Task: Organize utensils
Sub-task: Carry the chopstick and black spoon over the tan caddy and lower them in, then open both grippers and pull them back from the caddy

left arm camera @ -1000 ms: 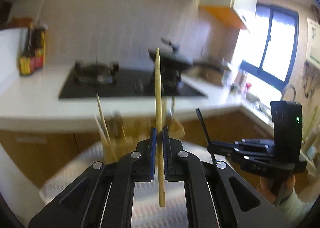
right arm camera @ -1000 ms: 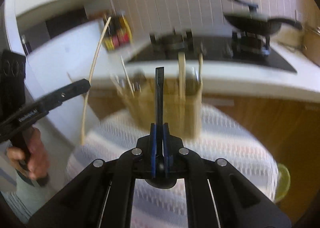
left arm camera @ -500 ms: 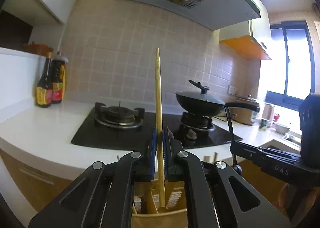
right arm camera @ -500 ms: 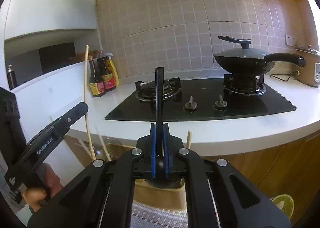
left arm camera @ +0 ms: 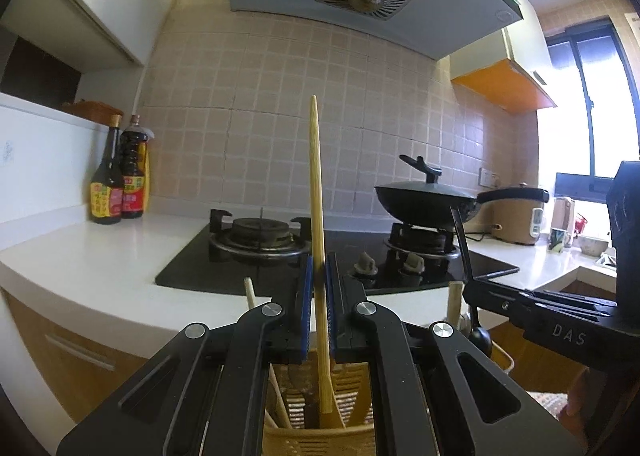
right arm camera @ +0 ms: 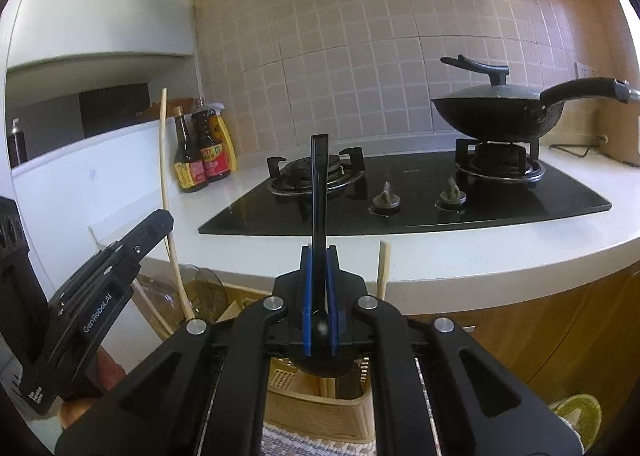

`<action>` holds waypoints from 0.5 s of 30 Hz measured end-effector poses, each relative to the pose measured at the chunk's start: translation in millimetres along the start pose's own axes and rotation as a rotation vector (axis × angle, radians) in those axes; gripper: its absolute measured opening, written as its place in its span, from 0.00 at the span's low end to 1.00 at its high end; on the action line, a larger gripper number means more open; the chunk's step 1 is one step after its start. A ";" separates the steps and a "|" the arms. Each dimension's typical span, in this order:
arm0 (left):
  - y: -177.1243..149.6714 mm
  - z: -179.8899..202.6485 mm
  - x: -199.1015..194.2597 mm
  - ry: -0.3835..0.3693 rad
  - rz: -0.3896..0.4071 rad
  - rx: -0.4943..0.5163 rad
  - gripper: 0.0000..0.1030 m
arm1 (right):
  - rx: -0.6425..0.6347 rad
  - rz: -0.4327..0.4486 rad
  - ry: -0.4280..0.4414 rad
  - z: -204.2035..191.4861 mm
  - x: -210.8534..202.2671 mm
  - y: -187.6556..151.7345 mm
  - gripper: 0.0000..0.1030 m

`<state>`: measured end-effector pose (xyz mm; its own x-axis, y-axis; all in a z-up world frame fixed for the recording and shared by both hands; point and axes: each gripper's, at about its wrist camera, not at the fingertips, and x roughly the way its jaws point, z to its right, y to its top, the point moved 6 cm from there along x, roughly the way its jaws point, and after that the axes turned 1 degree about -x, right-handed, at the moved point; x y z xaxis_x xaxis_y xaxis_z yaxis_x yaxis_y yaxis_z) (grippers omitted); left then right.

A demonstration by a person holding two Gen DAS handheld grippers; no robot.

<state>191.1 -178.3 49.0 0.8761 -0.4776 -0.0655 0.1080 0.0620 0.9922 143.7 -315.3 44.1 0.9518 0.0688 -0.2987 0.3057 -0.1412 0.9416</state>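
My left gripper (left arm camera: 319, 270) is shut on a pale wooden chopstick (left arm camera: 316, 175) that stands upright, its lower end down among the slots of a tan utensil basket (left arm camera: 320, 440). My right gripper (right arm camera: 319, 256) is shut on a black spoon (right arm camera: 319, 183), handle up, with the bowl hanging just over the same basket (right arm camera: 316, 412). In the left wrist view the right gripper (left arm camera: 476, 288) and its spoon (left arm camera: 460, 240) are at the right. In the right wrist view the left gripper (right arm camera: 160, 219) and chopstick (right arm camera: 163, 159) are at the left. More wooden sticks stand in the basket.
Behind the basket runs a white counter (left arm camera: 100, 256) with a black gas hob (right arm camera: 400, 195), a lidded wok (right arm camera: 500, 111) and sauce bottles (left arm camera: 116, 183). A rice cooker (left arm camera: 516, 215) stands far right. The basket rests on a striped cloth (right arm camera: 316, 446).
Both grippers have tilted up from looking down at the basket to nearly level, and have come in over it. The chopstick's lower end now sits inside the basket. Both grips are unchanged.
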 end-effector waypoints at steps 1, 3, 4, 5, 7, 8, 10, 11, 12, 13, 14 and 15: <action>-2.0 0.7 -0.7 -0.004 -0.002 0.006 0.05 | -0.006 -0.002 -0.008 0.5 -0.3 -0.5 0.06; -5.4 1.0 -1.6 -0.004 -0.020 0.020 0.05 | -0.002 -0.016 -0.002 0.8 -2.4 -3.1 0.07; -6.5 -0.1 -1.8 -0.012 -0.029 0.016 0.08 | 0.005 -0.020 0.005 1.7 -4.0 -3.7 0.09; -7.4 -1.6 -3.1 -0.022 -0.040 0.006 0.10 | 0.013 -0.024 0.011 2.9 -6.8 -4.5 0.14; -7.7 -5.4 -7.7 -0.030 -0.049 -0.011 0.18 | 0.024 -0.023 0.014 4.9 -15.4 -5.3 0.26; -7.0 -7.2 -12.4 -0.030 -0.050 -0.017 0.18 | 0.027 -0.021 0.015 5.8 -19.4 -5.3 0.29; -5.2 -9.3 -22.6 -0.027 -0.051 -0.019 0.20 | 0.035 -0.019 0.013 7.6 -32.4 -5.6 0.29; -3.6 -10.5 -28.4 -0.026 -0.050 -0.023 0.23 | 0.039 -0.019 0.011 8.4 -38.4 -5.7 0.29; -1.8 -11.4 -33.9 -0.027 -0.049 -0.028 0.33 | 0.042 -0.021 0.011 8.9 -46.0 -6.8 0.29; 0.8 -13.6 -45.0 -0.028 -0.044 -0.041 0.44 | 0.047 -0.022 0.011 9.5 -51.9 -7.9 0.29; 2.5 -14.9 -53.2 -0.025 -0.039 -0.050 0.47 | 0.056 -0.024 0.010 10.0 -60.4 -10.1 0.31; 4.3 -15.5 -63.3 -0.023 -0.033 -0.057 0.51 | 0.063 -0.028 0.011 10.1 -68.1 -13.1 0.37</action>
<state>143.4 -134.2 55.8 0.8608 -0.5000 -0.0952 0.1639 0.0952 0.9819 75.2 -328.2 50.6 0.9427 0.0845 -0.3228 0.3334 -0.2007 0.9212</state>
